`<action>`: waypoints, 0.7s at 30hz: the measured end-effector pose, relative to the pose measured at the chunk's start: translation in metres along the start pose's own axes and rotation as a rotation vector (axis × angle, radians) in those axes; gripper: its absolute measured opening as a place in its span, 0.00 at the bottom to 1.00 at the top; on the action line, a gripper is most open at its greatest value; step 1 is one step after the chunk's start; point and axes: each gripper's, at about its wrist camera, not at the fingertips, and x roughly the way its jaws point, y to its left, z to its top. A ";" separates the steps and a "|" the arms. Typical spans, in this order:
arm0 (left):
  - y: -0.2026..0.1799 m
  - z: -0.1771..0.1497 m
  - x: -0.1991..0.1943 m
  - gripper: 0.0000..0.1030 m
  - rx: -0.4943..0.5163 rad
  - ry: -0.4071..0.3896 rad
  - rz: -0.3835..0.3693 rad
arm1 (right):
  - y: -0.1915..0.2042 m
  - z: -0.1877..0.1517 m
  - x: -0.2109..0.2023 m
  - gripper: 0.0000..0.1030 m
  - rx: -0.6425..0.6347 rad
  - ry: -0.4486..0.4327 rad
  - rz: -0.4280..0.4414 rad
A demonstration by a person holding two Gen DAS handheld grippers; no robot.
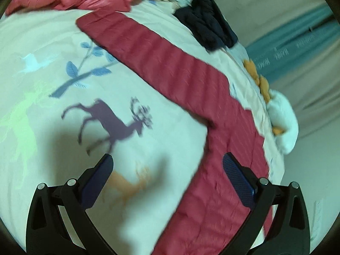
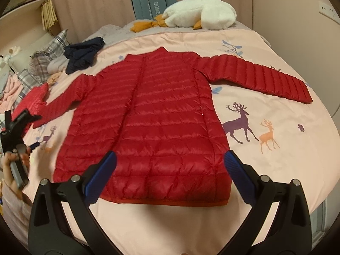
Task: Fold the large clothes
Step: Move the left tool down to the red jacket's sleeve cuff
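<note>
I've got the pink bedspread filling both views, printed with deer, and everything sits on it. The red puffer jacket lies flat at its centre, back up, collar away from me, hem nearest me, both sleeves spread out to the sides. I'll place the rest by that jacket.

Beyond its collar, at the far edge of the bed, lies a white plush goose with orange feet. Off its left shoulder sits a crumpled dark navy garment, apart from the sleeve. Past the left cuff there's a bunched lighter red garment, close to the cuff.

My right gripper hangs over the jacket's hem, jaws spread wide, holding nothing; the hem runs across between the blue pads, not pinched.

My left gripper is just as wide apart and empty, above the bedspread beside the jacket's left side. The sleeve stretches away from the armpit, and the jacket body passes under the right-hand pad. This view is blurred. From the right wrist camera I see the person's hand gripping that left tool, beside the left sleeve.
</note>
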 end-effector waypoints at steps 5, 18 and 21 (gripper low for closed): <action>0.035 0.046 0.010 0.99 -0.119 -0.015 -0.092 | 0.006 0.003 0.019 0.98 -0.021 0.033 -0.014; 0.083 0.101 0.053 0.99 -0.357 -0.037 -0.444 | 0.017 0.015 0.054 0.98 -0.051 0.081 -0.045; 0.085 0.111 0.061 0.99 -0.402 -0.056 -0.449 | 0.018 0.016 0.064 0.98 -0.050 0.097 -0.048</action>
